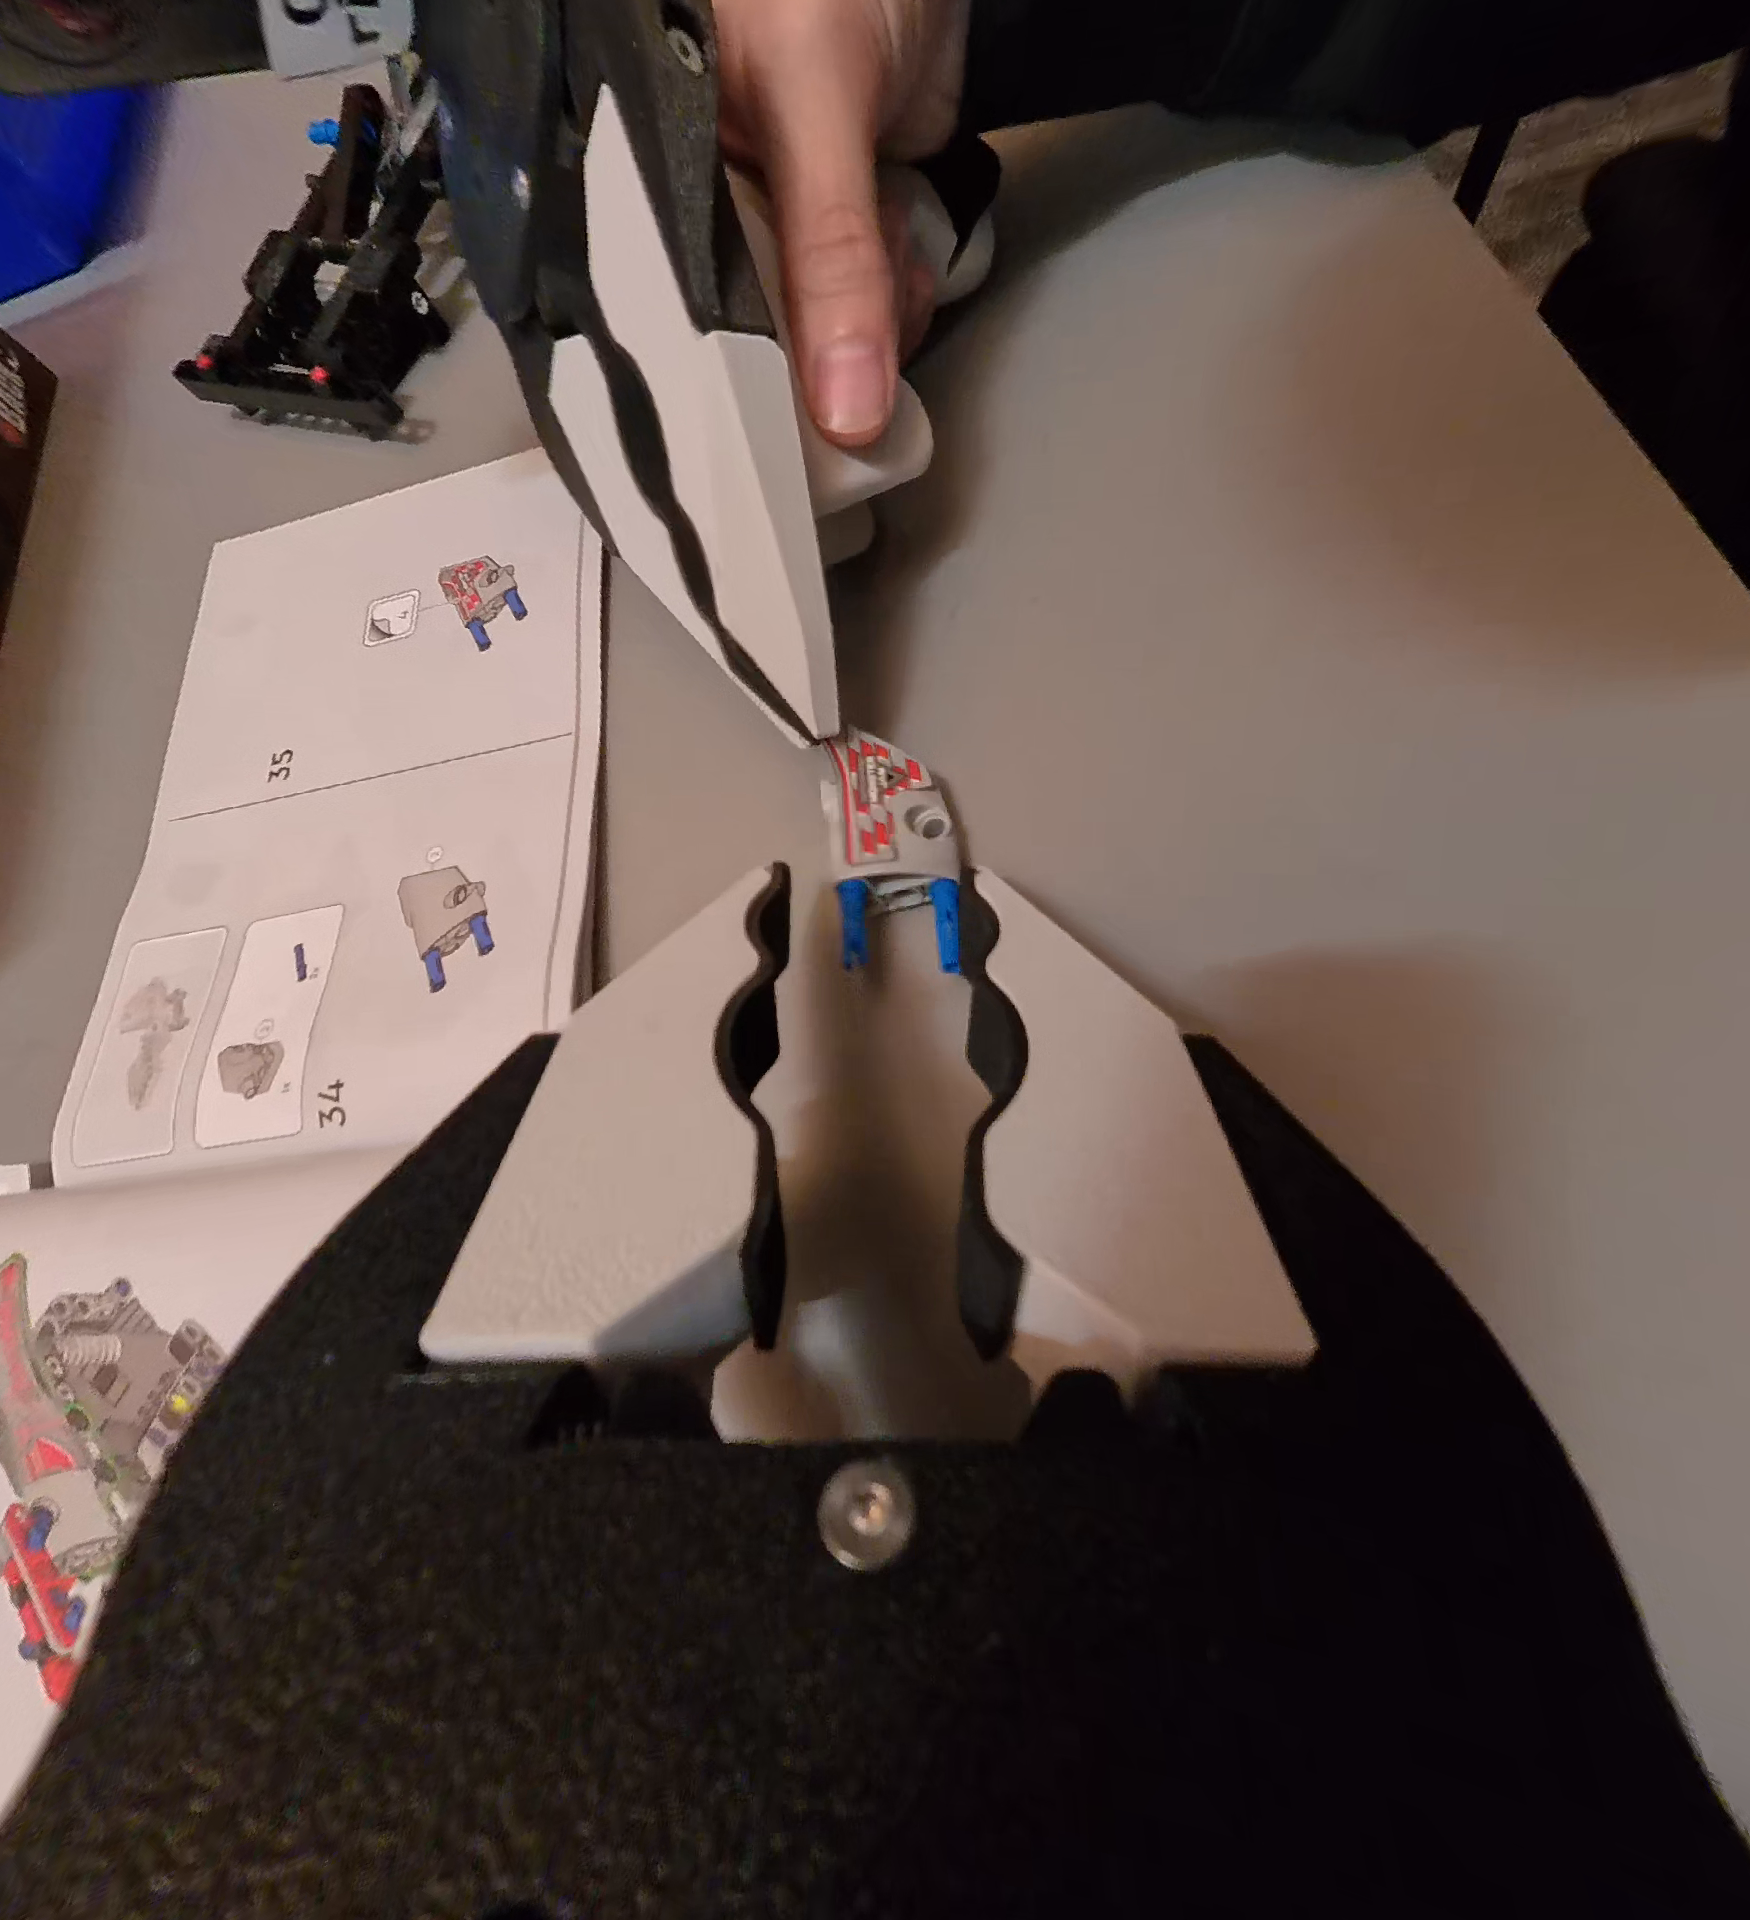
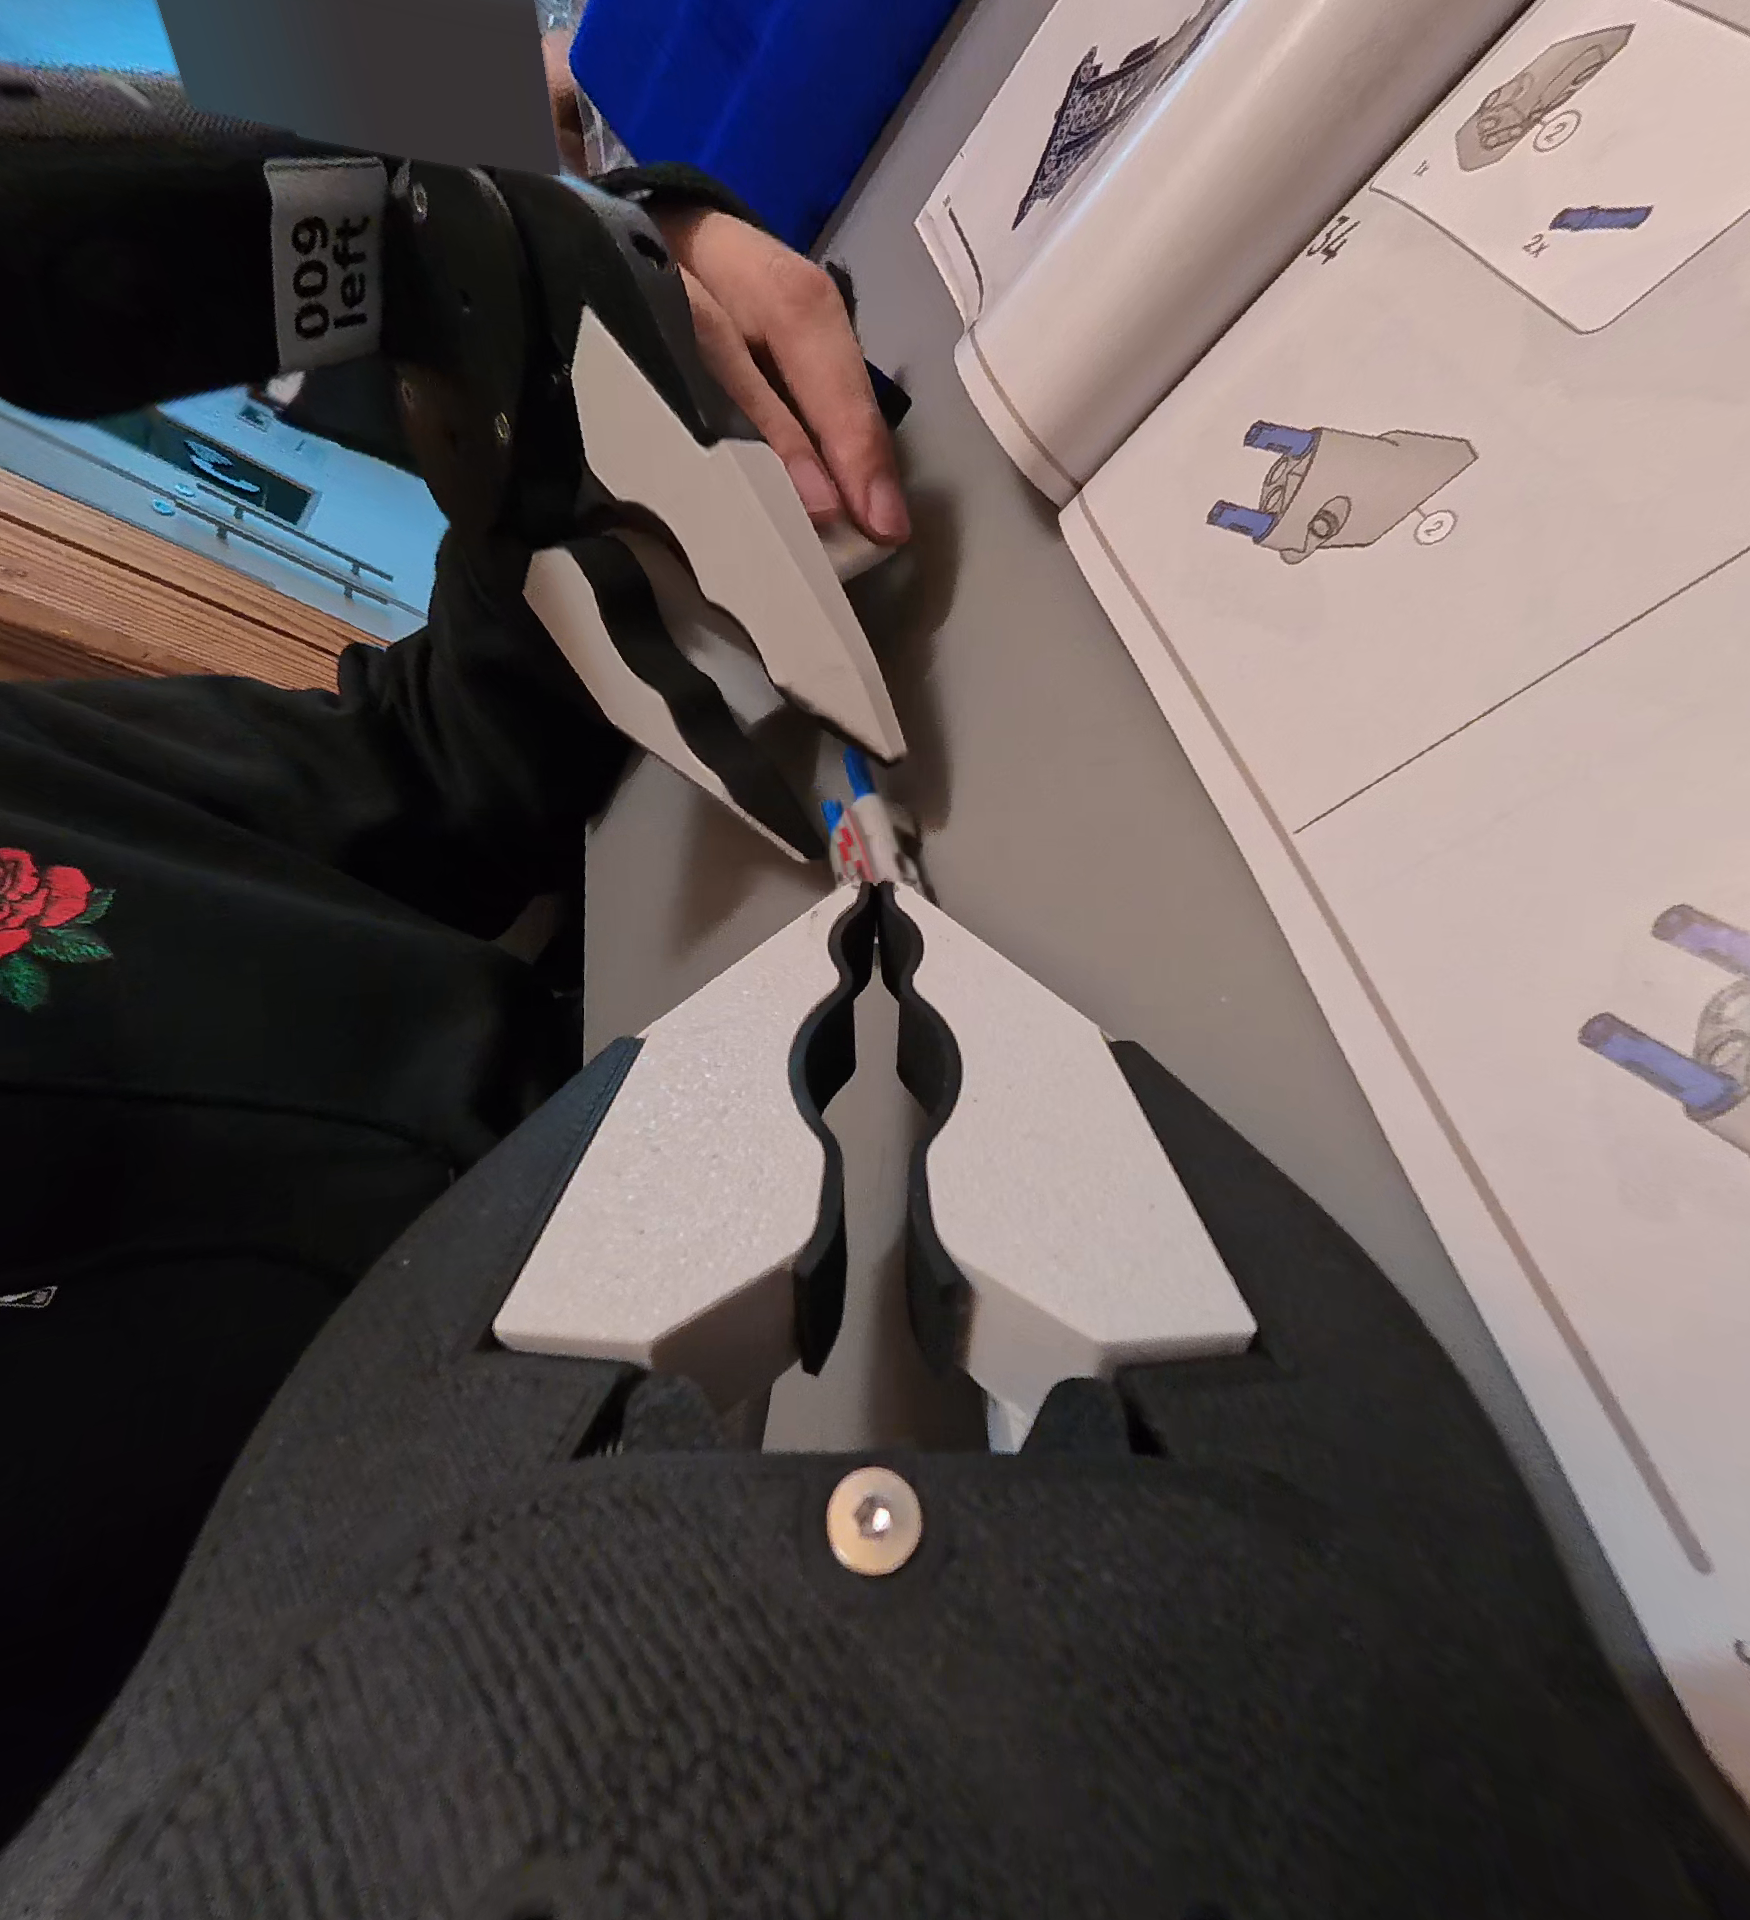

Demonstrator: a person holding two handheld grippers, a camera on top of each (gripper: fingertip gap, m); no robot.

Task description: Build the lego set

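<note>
On the grey table, just right of the open instruction booklet, a small grey Lego piece with a red-and-white sticker and two blue pins lies between the two grippers. The left gripper has its jaws apart, the blue pins pointing into the gap between its fingertips. The right gripper comes from the far side with its jaws pressed together, pinching the sticker's edge at the piece's far end.

The small lego piece lies on the table between both grippers, the open instruction booklet beside it, the partly built model beyond the booklet.
</note>
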